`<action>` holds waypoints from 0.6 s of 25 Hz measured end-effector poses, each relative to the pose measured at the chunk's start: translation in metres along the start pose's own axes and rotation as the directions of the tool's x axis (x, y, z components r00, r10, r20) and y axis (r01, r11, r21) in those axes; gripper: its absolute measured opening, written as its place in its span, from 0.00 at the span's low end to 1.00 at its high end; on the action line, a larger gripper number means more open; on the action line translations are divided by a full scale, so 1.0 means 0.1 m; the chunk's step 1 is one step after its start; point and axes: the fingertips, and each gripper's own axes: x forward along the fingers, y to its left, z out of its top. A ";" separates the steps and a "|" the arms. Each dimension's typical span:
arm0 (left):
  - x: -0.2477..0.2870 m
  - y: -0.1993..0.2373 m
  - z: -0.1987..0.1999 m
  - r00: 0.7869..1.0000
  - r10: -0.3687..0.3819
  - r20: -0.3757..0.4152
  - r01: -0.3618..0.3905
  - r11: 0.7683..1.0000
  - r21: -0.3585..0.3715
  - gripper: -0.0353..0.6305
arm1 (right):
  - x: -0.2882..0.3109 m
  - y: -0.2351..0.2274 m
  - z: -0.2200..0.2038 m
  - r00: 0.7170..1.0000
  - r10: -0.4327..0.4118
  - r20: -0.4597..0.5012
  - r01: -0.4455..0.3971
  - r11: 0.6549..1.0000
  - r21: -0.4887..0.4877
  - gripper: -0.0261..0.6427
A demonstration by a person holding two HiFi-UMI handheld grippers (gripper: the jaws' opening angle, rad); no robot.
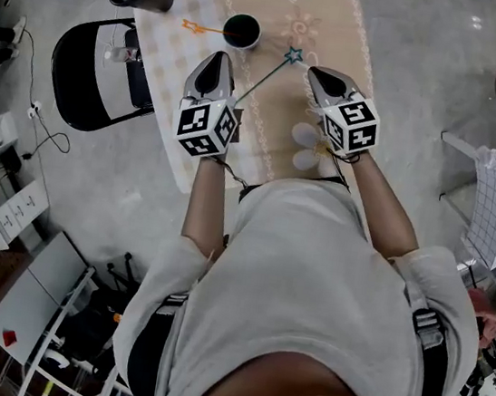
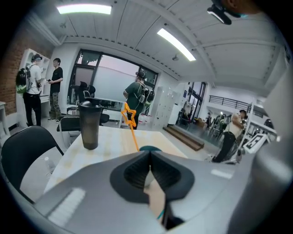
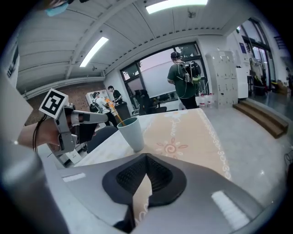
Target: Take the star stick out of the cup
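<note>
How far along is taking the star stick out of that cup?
Done: a teal star stick lies out on the table between the grippers. In hand: nothing; left gripper and right gripper are both shut, empty. Remaining: an orange star stick stands in the cup.

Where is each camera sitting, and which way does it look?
Head view: on the person's head, facing steeply down at the beige cloth-covered table; both forearms, the left gripper and the right gripper show.
Left gripper view: on the left gripper, facing along its shut jaws towards the orange star stick and dark tumbler.
Right gripper view: on the right gripper, facing along its shut jaws towards the pale green cup; the left gripper shows too.
Shared: all three see the cup.
</note>
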 end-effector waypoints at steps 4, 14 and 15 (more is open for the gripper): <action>0.12 0.06 0.15 0.999 -0.043 0.023 0.043 0.999 0.025 0.06 | -0.13 0.05 0.05 0.999 -0.052 0.011 0.052 0.999 -0.006 0.04; 0.26 0.20 0.25 0.997 -0.071 0.013 0.070 0.996 0.055 0.12 | -0.34 0.04 0.06 0.988 -0.151 0.026 0.150 0.988 0.043 0.04; 0.30 0.22 0.25 0.997 -0.078 0.012 0.078 0.996 0.052 0.19 | -0.35 0.03 0.05 0.987 -0.159 0.027 0.158 0.986 0.051 0.04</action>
